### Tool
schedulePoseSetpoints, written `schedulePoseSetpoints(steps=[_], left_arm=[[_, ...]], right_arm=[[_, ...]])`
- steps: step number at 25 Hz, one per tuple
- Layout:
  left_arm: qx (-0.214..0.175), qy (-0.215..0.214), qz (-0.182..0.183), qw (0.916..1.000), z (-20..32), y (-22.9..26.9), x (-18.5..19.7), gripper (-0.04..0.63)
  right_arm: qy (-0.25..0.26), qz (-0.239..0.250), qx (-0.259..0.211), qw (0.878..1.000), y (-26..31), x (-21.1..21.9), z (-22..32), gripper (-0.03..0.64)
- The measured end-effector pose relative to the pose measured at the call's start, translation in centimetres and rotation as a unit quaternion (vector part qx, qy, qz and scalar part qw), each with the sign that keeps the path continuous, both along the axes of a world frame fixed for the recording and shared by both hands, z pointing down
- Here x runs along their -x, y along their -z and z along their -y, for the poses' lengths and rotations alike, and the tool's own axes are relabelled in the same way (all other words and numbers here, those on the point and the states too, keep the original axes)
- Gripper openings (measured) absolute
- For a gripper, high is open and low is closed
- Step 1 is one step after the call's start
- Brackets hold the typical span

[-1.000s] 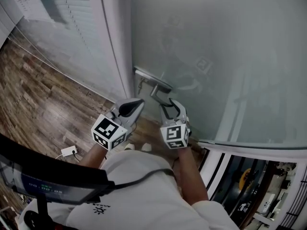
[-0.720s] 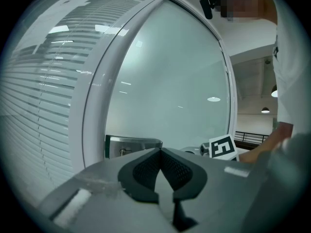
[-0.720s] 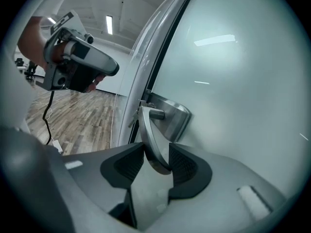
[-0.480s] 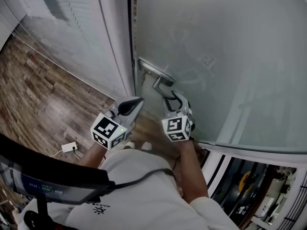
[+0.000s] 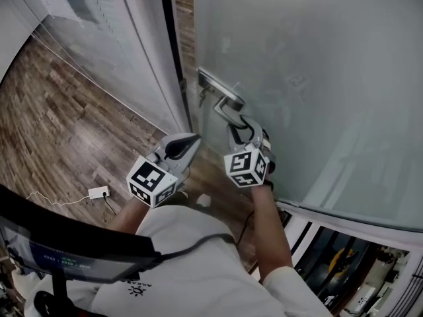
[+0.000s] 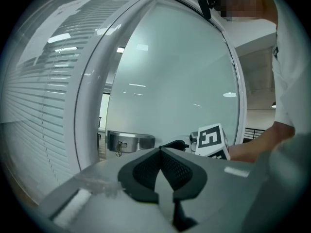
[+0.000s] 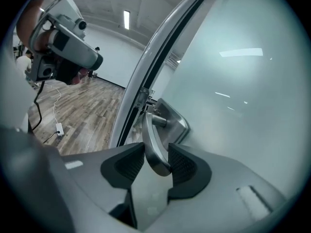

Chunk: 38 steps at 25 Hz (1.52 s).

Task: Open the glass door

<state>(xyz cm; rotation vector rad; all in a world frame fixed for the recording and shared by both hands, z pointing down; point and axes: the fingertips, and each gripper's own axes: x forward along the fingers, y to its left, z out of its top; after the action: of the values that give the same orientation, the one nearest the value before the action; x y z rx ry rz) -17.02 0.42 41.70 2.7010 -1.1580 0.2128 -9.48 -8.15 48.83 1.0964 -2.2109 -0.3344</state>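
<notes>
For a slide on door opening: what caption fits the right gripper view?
Right gripper closed on the lever handle of the frosted glass door, which stands ajar.

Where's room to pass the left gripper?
Free: wooden floor left of the door frame, and bare glass door above the handle. The gap between door edge and frame is narrow. Crowded at the handle, where the right gripper clamps it.
</notes>
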Motion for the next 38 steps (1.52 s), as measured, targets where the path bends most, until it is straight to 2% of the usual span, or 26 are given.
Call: schedulePoseSetpoints(steps=[12,21,26,29,34,38], left_arm=[[-0.005,-0.001,0.006,1.0000,2.0,0.5,-1.8,0.003],[-0.020,-0.066,0.012,0.9975,6.3,0.6,-4.0,0.003],[-0.021,-0.137,0.017,0.9902,11.9,0.9,-8.4,0.003],[-0.037,-0.181,0.021,0.9825,11.5,0.7,-9.4,0.003],[-0.049,-0.229,0.021,0.9719,10.2,0.5,-9.8,0.003],[-0.036,-0.266,0.018,0.9630,12.8,0.5,-13.1,0.003]], right_arm=[[0.006,0.025,0.015,1.000,0.2,-0.9,3.3,0.150],[-0.027,0.028,0.022,0.999,-0.5,-1.8,6.8,0.150],[-0.046,0.030,0.022,0.998,-0.2,-4.8,12.1,0.147],[-0.060,0.028,0.018,0.998,-0.6,-5.3,12.4,0.147],[-0.074,0.030,0.014,0.997,-0.8,-5.0,12.7,0.147],[-0.084,0.036,0.016,0.996,-0.1,-8.2,16.2,0.146]])
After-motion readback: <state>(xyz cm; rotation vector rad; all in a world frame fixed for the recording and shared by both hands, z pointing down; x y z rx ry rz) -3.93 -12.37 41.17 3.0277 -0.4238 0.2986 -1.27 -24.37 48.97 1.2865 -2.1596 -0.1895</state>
